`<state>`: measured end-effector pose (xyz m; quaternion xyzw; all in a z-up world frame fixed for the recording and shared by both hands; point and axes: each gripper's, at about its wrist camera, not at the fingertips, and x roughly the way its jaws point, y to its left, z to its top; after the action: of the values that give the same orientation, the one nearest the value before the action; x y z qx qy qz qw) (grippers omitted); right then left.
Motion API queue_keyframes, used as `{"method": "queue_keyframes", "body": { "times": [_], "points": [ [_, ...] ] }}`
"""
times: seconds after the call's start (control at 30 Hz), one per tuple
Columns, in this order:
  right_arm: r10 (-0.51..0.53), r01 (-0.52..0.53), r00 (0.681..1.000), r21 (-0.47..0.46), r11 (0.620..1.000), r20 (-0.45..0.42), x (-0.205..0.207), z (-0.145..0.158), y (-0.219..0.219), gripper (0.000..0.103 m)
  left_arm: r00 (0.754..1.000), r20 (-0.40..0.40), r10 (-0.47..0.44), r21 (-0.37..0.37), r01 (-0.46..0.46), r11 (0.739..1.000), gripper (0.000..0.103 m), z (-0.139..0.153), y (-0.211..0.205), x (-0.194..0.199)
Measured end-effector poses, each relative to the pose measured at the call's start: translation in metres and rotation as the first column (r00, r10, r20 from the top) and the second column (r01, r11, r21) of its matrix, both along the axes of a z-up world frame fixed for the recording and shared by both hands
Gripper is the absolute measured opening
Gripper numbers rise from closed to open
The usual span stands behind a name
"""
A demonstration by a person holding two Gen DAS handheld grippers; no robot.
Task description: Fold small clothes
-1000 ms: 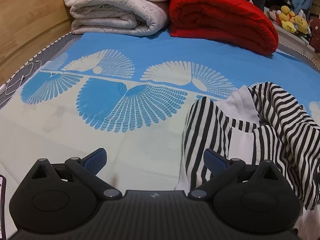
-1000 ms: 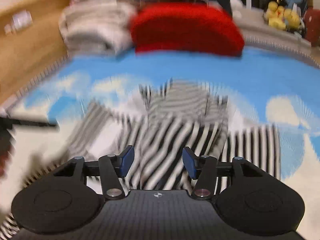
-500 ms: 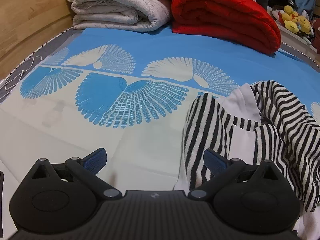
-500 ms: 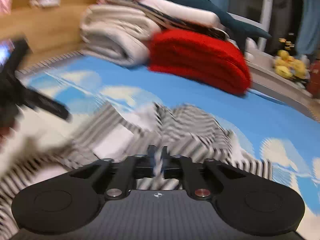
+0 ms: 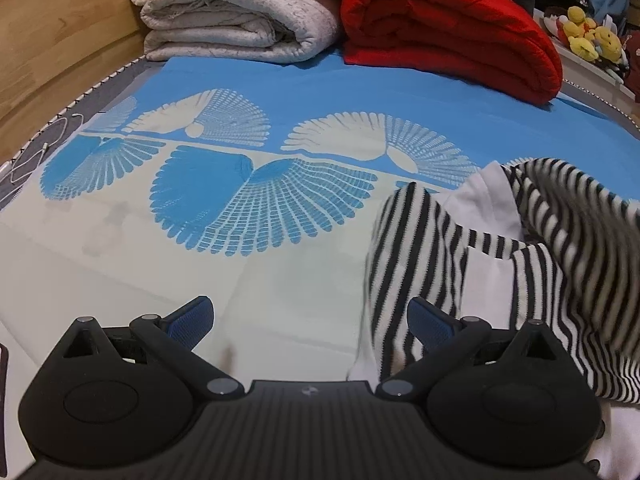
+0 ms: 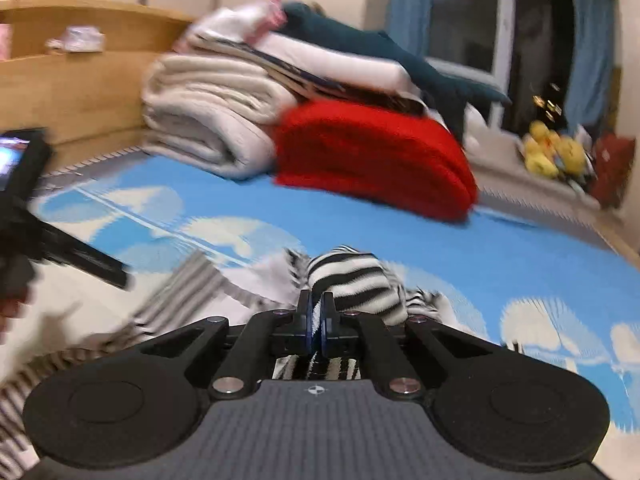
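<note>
A small black-and-white striped garment [image 5: 520, 264] with white panels lies crumpled on the blue and cream patterned bed cover [image 5: 256, 200], to the right in the left wrist view. My left gripper [image 5: 310, 320] stands open just above the cover, its right finger [image 5: 430, 322] at the garment's left edge and nothing between the pads. My right gripper [image 6: 317, 312] is shut on a bunched fold of the striped garment [image 6: 352, 280], which rises in front of its fingers. The left gripper's black body [image 6: 24, 216] shows blurred at the left of the right wrist view.
A folded cream quilt [image 5: 240, 12] and a folded red blanket [image 5: 452, 28] are stacked at the far end of the bed. A wooden headboard [image 5: 60, 32] runs along the left. Yellow plush toys [image 5: 592, 38] sit on a ledge at the far right. A white cable [image 5: 36, 152] lies on the grey mattress edge.
My right gripper went from open over the striped garment to shut on a fold of it, then lifted and tilted up. The garment's right part has shifted. The left gripper stayed put.
</note>
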<state>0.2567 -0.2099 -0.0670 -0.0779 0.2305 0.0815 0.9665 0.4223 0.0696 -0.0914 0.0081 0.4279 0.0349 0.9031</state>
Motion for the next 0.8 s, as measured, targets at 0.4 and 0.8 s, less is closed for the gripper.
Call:
{"method": "queue_keyframes", "body": {
  "times": [0.4,0.8],
  "points": [
    [-0.242,0.304,0.949,0.376,0.875,-0.203,0.042,0.004,-0.11,0.062,0.976,0.036,-0.217,-0.253,0.219,0.942,0.103,0.015,-0.073,0.006],
    [-0.23,0.401,0.886,0.412,0.818,-0.403,0.088,-0.042,-0.122,0.003,0.949,-0.078,-0.304,-0.3,0.269,0.915,0.009,-0.005,-0.133,0.04]
  ]
}}
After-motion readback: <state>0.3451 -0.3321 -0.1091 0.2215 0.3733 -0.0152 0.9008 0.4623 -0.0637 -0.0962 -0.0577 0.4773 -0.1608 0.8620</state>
